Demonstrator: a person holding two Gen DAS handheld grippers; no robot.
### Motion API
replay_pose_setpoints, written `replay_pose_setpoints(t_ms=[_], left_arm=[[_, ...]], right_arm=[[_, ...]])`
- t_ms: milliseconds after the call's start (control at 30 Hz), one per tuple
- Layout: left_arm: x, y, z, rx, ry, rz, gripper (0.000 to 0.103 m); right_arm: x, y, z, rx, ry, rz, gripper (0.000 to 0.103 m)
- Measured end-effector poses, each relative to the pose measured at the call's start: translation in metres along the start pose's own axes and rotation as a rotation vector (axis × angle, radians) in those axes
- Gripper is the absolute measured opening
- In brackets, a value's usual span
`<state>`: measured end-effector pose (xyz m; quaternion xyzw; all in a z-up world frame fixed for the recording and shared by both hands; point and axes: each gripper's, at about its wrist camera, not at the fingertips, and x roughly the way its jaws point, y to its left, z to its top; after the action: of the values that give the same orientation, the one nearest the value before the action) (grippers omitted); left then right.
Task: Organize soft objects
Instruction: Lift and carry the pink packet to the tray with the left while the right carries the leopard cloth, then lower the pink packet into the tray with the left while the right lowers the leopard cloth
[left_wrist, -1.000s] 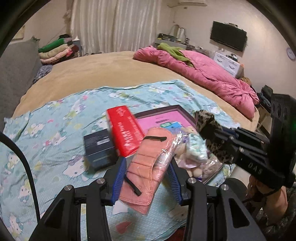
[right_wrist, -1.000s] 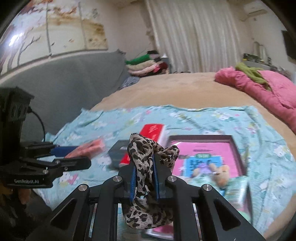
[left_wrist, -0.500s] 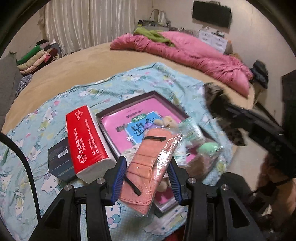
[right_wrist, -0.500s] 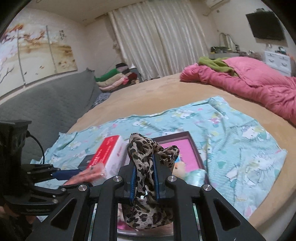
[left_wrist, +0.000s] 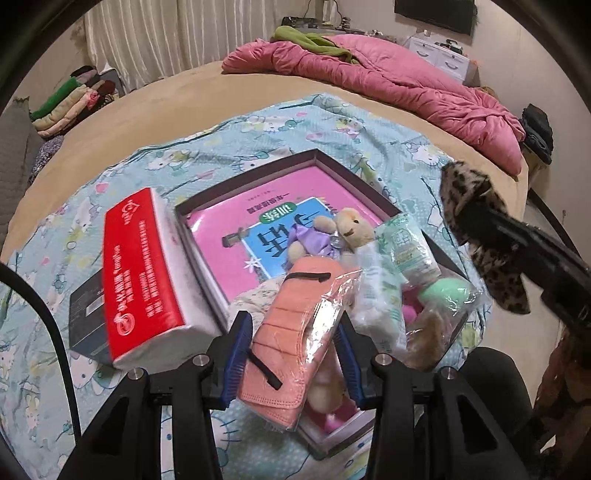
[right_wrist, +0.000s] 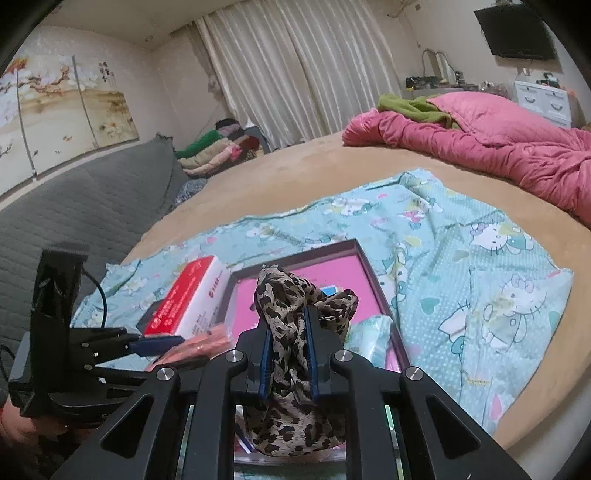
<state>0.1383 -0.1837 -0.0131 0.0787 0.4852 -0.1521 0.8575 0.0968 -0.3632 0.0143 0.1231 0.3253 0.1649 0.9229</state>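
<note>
My left gripper is shut on a salmon-pink pack of masks in clear wrap, held over the near corner of a shallow box with a pink book inside. A small teddy bear and a clear bag of soft toys lie in the box. My right gripper is shut on a leopard-print cloth and holds it above the box's near side; it shows at the right in the left wrist view.
A red tissue pack leans on a dark small box left of the shallow box, all on a Hello Kitty sheet over a round tan bed. A pink quilt lies at the back right, folded clothes at the back left.
Both grippers have swung right and closer over the shallow box, each still holding its item. The leopard cloth now hangs nearer the box's right side.
</note>
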Motion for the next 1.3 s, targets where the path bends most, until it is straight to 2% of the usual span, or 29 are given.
replay_pose_setpoints(t_ms=[800,1300], left_arm=[[0.026,-0.006,0.005,0.009,0.015,-0.009,0.045],[0.026,-0.002,0.002,-0.007,0.014,-0.021,0.045]], right_arm=[[0.03,-0.005,-0.006,-0.03,0.059,-0.028,0.017],[0.058,-0.006,-0.015,-0.029,0.149,-0.021,0.019]])
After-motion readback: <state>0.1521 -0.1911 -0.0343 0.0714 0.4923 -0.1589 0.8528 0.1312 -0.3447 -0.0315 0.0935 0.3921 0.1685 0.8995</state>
